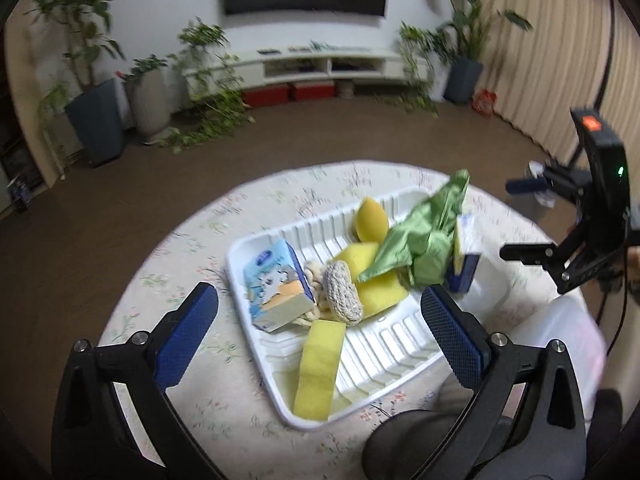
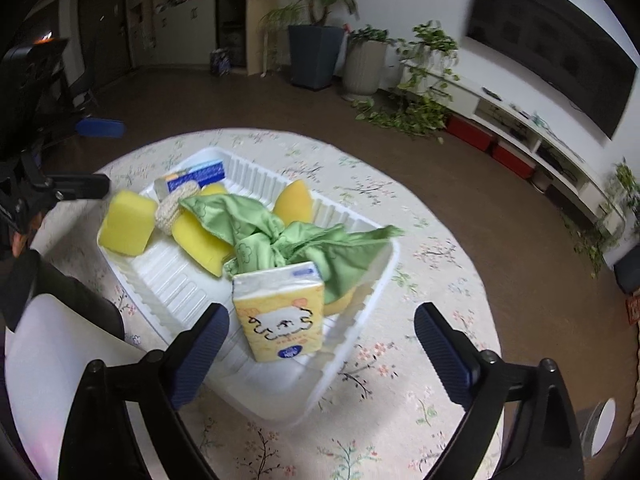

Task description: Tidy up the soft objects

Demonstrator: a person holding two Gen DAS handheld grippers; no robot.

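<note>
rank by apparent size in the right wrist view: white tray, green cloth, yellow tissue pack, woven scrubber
1. white tray
2. green cloth
3. yellow tissue pack, enlarged by nearness to the camera
4. woven scrubber

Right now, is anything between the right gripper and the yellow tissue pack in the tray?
Nothing visible. The right gripper is open, and the yellow tissue pack stands upright just ahead of it at the white tray's near end. The green cloth lies behind the pack.
</note>
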